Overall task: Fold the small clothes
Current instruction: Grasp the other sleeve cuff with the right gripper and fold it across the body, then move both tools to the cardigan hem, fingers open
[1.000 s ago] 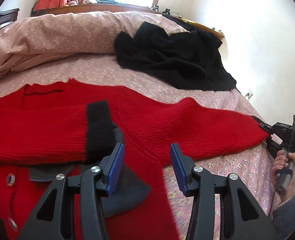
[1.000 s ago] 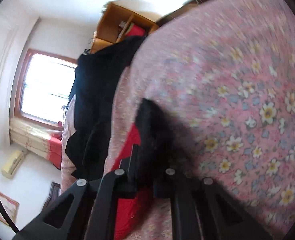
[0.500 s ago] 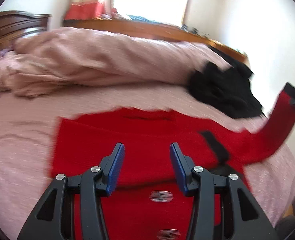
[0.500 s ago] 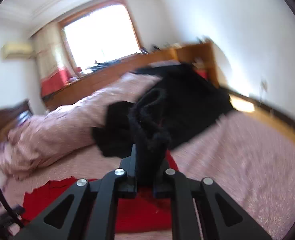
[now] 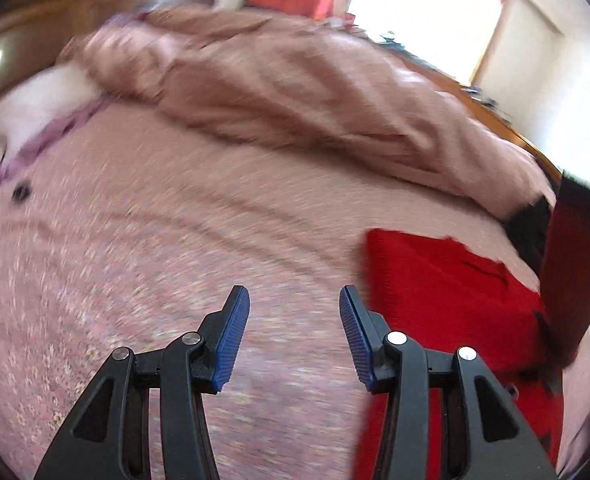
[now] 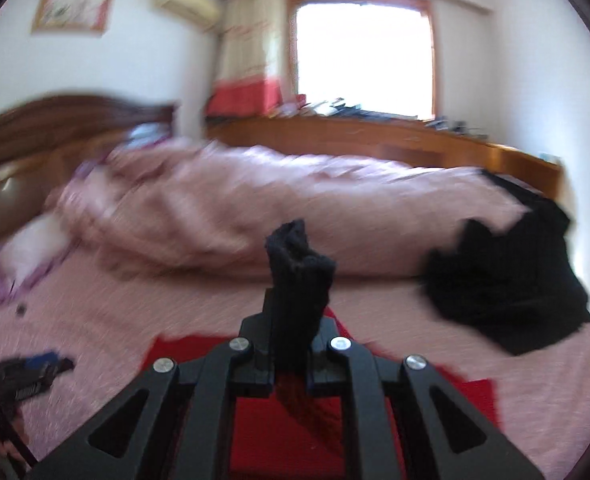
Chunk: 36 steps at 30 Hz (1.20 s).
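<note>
A red knitted sweater [image 5: 447,280] lies on the pink floral bed, at the right of the left wrist view and below the fingers in the right wrist view [image 6: 263,432]. My right gripper [image 6: 291,344] is shut on the sweater's black cuff [image 6: 299,272], which sticks up between its fingers; the raised sleeve [image 5: 575,264] hangs at the right edge of the left wrist view. My left gripper [image 5: 293,336] is open and empty, over bare bedsheet to the left of the sweater. It also shows at the left edge of the right wrist view [image 6: 31,376].
A rumpled pink duvet [image 5: 295,92] lies across the back of the bed. A black garment [image 6: 507,276] lies on the bed's right side. A white pillow [image 5: 43,100] and a wooden headboard [image 6: 55,120] are at the left. A wooden ledge [image 6: 375,140] runs under the window.
My right gripper has lifted the cuffed sleeve up and swung it leftward over the sweater. My left gripper has swung left, off the sweater, over bare sheet.
</note>
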Each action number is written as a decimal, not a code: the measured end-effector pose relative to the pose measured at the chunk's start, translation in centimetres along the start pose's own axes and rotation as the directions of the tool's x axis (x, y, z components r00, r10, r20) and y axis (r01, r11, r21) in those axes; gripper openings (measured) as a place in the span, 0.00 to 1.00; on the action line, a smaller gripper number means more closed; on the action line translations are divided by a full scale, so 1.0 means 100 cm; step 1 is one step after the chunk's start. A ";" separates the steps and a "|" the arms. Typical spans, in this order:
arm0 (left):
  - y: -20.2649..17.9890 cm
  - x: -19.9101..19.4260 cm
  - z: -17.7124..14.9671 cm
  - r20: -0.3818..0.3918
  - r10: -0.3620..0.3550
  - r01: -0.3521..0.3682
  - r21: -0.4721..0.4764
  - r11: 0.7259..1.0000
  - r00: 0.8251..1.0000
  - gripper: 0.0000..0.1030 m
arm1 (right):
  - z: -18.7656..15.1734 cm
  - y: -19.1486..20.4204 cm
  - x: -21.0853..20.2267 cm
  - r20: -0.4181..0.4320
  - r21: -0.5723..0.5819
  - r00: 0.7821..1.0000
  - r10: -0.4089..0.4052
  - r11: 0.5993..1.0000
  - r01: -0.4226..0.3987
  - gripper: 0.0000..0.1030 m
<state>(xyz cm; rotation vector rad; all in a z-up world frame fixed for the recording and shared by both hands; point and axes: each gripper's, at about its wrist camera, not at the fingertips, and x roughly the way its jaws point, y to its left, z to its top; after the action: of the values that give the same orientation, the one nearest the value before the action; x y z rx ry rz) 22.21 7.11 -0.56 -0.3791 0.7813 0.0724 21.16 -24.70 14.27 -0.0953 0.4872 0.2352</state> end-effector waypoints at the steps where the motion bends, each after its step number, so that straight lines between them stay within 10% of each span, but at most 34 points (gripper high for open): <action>1: 0.007 0.005 0.001 -0.016 -0.005 0.004 -0.025 1.000 1.000 0.40 | -0.010 0.019 0.012 -0.021 -0.028 1.000 0.019 0.999 -0.020 0.09; 6: 0.023 0.001 0.005 -0.018 -0.031 0.030 -0.048 0.998 0.999 0.40 | -0.094 0.111 0.092 -0.286 -0.222 0.958 0.005 0.973 -0.071 0.09; 20: 0.011 -0.006 0.001 -0.013 0.008 -0.007 0.054 0.999 1.000 0.40 | -0.081 0.117 0.115 -0.287 -0.232 0.958 -0.016 0.971 -0.054 0.11; 22: 0.008 -0.005 0.000 -0.018 0.009 -0.008 0.070 0.998 1.000 0.40 | -0.087 0.118 0.121 -0.347 -0.199 0.937 0.043 0.973 -0.118 0.24; 26: 0.001 -0.004 -0.002 -0.021 -0.003 0.005 0.083 0.997 1.000 0.40 | -0.078 0.089 0.102 -0.307 0.143 0.864 0.399 0.917 -0.373 0.99; 36: -0.054 -0.012 -0.027 -0.072 -0.127 0.138 0.184 0.973 0.989 0.40 | -0.067 0.007 -0.004 -0.149 0.150 0.911 0.384 0.920 -0.363 1.00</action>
<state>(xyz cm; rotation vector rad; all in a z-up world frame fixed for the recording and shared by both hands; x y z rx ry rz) 20.61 1.27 0.23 -0.2530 0.8128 -0.1380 17.57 -25.12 8.53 0.0977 0.6948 0.5774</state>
